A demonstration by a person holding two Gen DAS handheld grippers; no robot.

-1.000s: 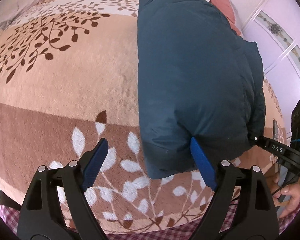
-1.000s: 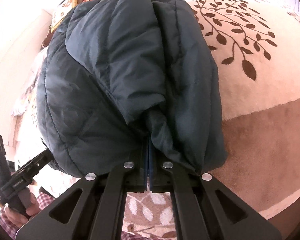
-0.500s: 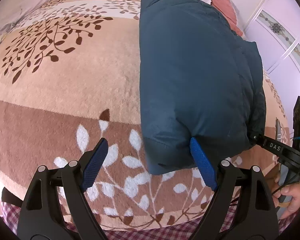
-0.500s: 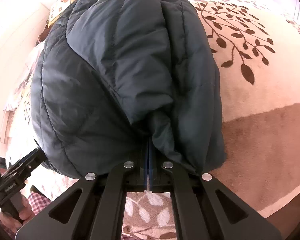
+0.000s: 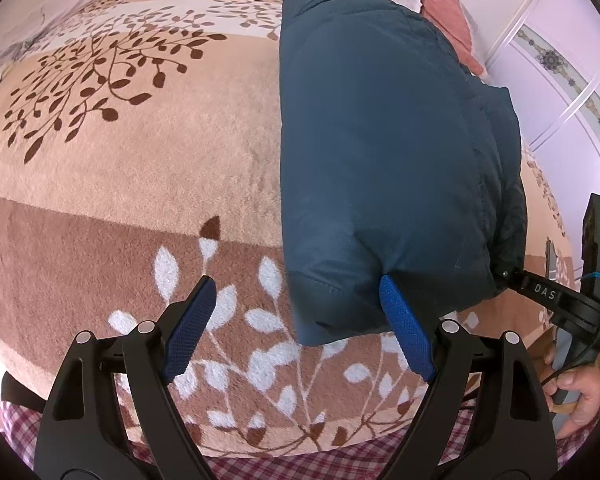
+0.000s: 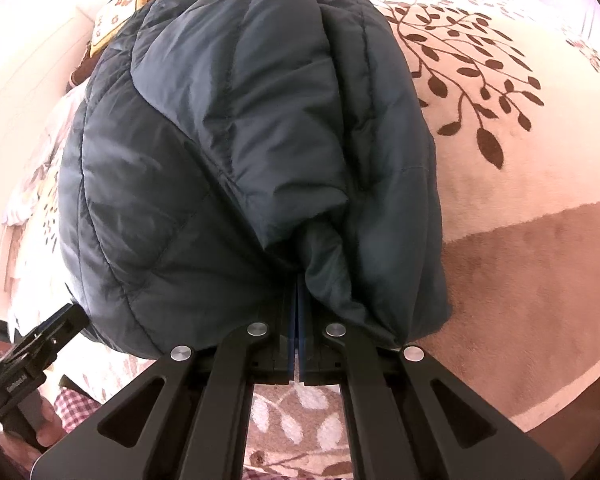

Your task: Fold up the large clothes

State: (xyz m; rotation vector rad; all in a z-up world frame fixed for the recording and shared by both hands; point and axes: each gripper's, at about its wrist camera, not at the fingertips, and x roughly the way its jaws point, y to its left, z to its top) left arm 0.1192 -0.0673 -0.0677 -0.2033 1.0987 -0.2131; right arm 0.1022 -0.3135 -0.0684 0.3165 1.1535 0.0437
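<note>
A dark teal padded jacket point(image 5: 380, 152) lies folded lengthwise on a beige and brown blanket with leaf patterns point(image 5: 119, 180). My left gripper point(image 5: 295, 320) is open and empty, its blue pads point(image 5: 404, 332) just short of the jacket's near left corner. In the right wrist view the jacket point(image 6: 239, 152) fills the frame. My right gripper point(image 6: 297, 312) is shut on the bunched near edge of the jacket. The right gripper also shows in the left wrist view point(image 5: 512, 276), clamped at the jacket's right corner.
Pink and striped pillows point(image 5: 440, 12) lie at the bed's far end. A lilac wardrobe point(image 5: 560, 60) stands on the right. The bed's near edge shows a red checked sheet point(image 5: 300, 456). A patterned cushion point(image 6: 119, 20) lies far left in the right wrist view.
The left gripper has drawn back slightly from the jacket and stays open. The right gripper keeps its hold and the jacket has barely shifted.
</note>
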